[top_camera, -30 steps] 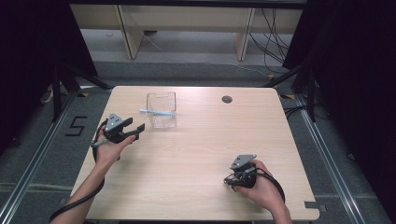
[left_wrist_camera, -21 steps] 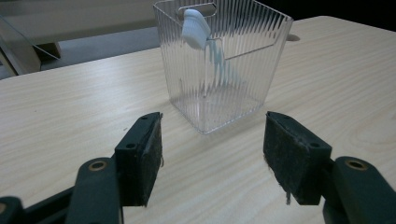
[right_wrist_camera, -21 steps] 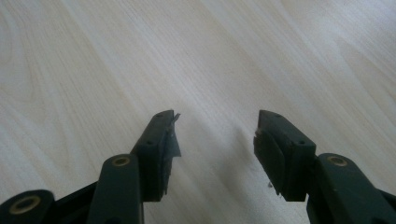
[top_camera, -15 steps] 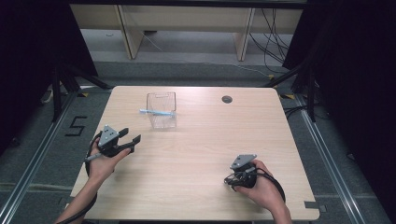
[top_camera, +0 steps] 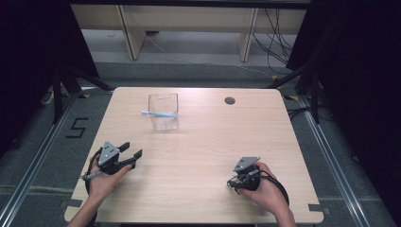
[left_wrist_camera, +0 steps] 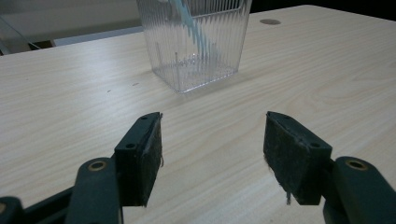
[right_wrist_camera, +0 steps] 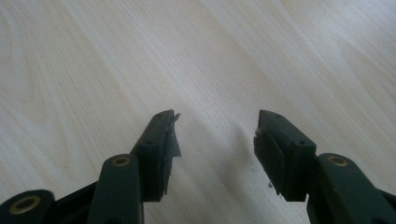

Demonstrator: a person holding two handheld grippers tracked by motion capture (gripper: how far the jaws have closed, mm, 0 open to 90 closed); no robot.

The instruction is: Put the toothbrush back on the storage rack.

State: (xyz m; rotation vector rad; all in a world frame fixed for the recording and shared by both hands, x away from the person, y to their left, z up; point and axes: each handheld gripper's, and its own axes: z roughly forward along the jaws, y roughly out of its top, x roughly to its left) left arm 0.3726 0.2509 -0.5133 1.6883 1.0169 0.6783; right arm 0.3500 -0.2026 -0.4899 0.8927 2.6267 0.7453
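A clear ribbed plastic cup stands upright on the far-left part of the wooden table, with a light blue toothbrush resting in it, its handle sticking out to the left. In the left gripper view the cup is straight ahead, well beyond the jaws. My left gripper sits near the table's left edge, open and empty. My right gripper rests low at the front right, open over bare wood with nothing between its jaws.
A dark round cable hole sits near the table's far edge. A floor marking "5" lies left of the table. Shelving legs and cables stand beyond the far edge.
My left gripper has drawn back from beside the cup toward the person, along the table's left edge. The right gripper has stayed put.
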